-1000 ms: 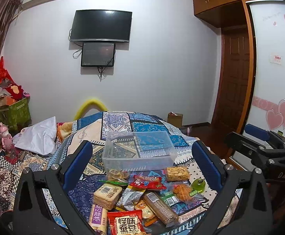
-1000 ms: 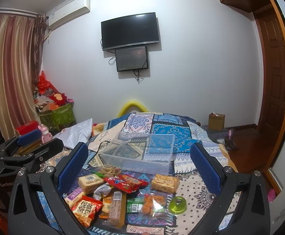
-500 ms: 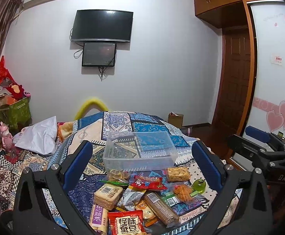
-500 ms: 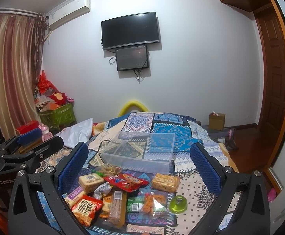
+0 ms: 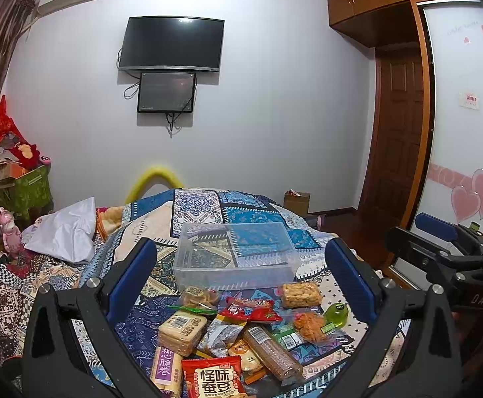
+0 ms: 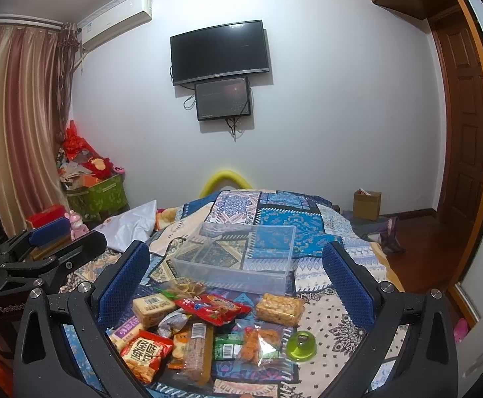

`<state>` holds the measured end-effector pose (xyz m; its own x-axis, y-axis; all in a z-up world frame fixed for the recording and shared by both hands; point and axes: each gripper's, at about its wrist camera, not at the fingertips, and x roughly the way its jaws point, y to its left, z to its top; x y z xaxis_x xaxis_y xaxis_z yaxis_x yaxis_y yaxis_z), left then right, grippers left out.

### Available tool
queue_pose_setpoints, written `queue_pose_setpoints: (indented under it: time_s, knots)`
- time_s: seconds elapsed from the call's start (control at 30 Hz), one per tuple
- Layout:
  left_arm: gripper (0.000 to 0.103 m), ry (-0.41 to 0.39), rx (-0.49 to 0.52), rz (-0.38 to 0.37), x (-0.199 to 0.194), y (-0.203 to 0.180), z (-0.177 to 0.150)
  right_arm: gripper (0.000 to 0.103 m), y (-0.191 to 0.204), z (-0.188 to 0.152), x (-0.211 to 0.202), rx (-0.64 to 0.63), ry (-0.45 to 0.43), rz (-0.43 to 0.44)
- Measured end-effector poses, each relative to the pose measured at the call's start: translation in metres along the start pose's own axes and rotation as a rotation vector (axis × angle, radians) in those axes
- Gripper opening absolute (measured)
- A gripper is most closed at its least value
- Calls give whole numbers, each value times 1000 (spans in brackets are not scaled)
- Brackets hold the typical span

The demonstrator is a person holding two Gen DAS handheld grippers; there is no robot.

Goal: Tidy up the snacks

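Both sets of jaws stand wide apart and hold nothing: the left gripper (image 5: 241,282) and right gripper (image 6: 236,280) hover above a heap of snack packets (image 6: 205,325) on the patterned bed quilt (image 6: 317,229). Just behind the heap sits a clear plastic bin (image 6: 238,258).
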<state>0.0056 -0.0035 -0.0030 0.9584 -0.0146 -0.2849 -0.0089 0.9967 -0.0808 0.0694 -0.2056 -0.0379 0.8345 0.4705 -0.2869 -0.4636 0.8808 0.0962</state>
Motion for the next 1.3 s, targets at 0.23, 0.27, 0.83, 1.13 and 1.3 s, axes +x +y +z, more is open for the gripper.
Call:
queue_pose_setpoints:
  time_s: [0.23, 0.27, 0.83, 1.13, 1.3]
  knots:
    - [103, -1, 1, -2, -1, 0, 1, 103, 0, -1, 0, 1, -1, 0]
    - [103, -1, 2, -2, -1, 0, 1, 103, 0, -1, 0, 2, 0, 2]
    - [103, 18, 7, -3, 6, -2, 1, 103, -7, -8, 8, 18, 15, -2]
    - [103, 125, -11, -16, 39, 6, -14, 103, -26, -25, 31, 38, 116, -17]
    - [101, 232, -12, -10, 68, 11, -34, 103, -45, -44, 54, 72, 223, -20]
